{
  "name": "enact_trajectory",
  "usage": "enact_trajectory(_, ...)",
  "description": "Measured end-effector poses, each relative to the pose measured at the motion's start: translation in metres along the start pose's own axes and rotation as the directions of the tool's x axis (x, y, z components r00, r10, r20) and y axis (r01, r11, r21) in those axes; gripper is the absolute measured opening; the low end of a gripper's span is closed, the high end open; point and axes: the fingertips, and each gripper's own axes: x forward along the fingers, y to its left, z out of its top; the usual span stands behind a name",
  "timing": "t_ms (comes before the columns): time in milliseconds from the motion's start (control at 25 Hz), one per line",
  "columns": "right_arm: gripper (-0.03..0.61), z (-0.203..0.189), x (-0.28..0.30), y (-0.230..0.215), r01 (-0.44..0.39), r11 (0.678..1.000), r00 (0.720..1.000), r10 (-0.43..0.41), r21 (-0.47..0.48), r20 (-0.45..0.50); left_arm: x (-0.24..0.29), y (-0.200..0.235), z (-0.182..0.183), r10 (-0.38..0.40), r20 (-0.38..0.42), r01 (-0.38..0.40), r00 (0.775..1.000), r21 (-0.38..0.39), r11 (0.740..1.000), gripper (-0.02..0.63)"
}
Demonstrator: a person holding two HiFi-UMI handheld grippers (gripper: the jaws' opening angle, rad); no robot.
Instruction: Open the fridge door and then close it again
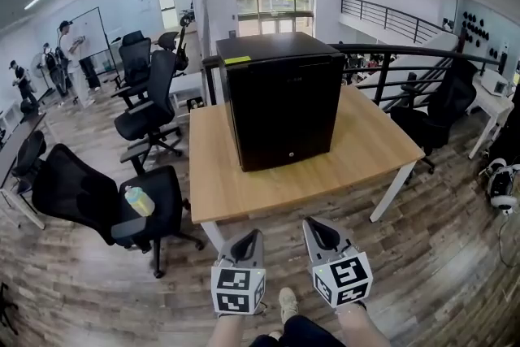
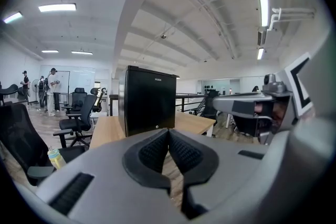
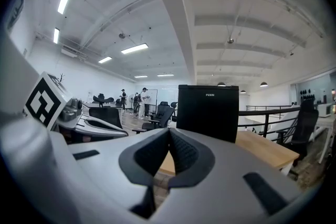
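Note:
A small black fridge (image 1: pixel 280 97) stands on a wooden table (image 1: pixel 236 183), door shut and facing me. It also shows ahead in the left gripper view (image 2: pixel 148 105) and the right gripper view (image 3: pixel 208 110). Both grippers hang in front of the table's near edge, well short of the fridge. My left gripper (image 1: pixel 253 235) is shut with nothing between its pads. My right gripper (image 1: pixel 309 224) is shut and empty too. In each gripper view the black ribbed pads (image 2: pixel 157 149) (image 3: pixel 181 152) meet at their tips.
A black office chair (image 1: pixel 106 203) with a bottle (image 1: pixel 139 201) on its seat stands left of the table. More chairs (image 1: pixel 150 106) are behind it; another chair (image 1: pixel 439 114) and a railing (image 1: pixel 414 53) are at the right. People (image 1: pixel 69 45) stand far left.

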Motion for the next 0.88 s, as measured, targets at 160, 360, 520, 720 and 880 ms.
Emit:
enact_trajectory(160, -0.002, 0.007, 0.05, -0.011, -0.034, 0.999, 0.999, 0.034, -0.006, 0.009, 0.035, 0.03, 0.014, 0.019, 0.005, -0.019, 1.0, -0.002, 1.0, 0.005)
enact_trajectory(360, -0.002, 0.022, 0.115, -0.048, -0.072, 0.997, 0.997, 0.072, -0.012, 0.03, 0.096, 0.059, 0.04, 0.046, 0.015, -0.046, 0.999, 0.005, 0.999, 0.005)
enact_trajectory(520, -0.002, 0.032, 0.161, -0.078, -0.099, 0.995, 0.994, 0.1, -0.022, 0.048, 0.141, 0.082, 0.06, 0.077, 0.031, -0.077, 0.997, -0.004, 0.997, 0.005)
enact_trajectory(720, -0.002, 0.038, 0.207, -0.109, -0.135, 0.99, 0.989, 0.137, -0.043, 0.052, 0.19, 0.102, 0.076, 0.103, 0.044, -0.102, 0.994, -0.016, 0.995, 0.006)
enact_trajectory(880, -0.002, 0.04, 0.234, -0.127, -0.151, 0.987, 0.987, 0.154, -0.062, 0.052, 0.217, 0.107, 0.082, 0.094, 0.03, -0.094, 0.995, -0.006, 0.996, 0.006)
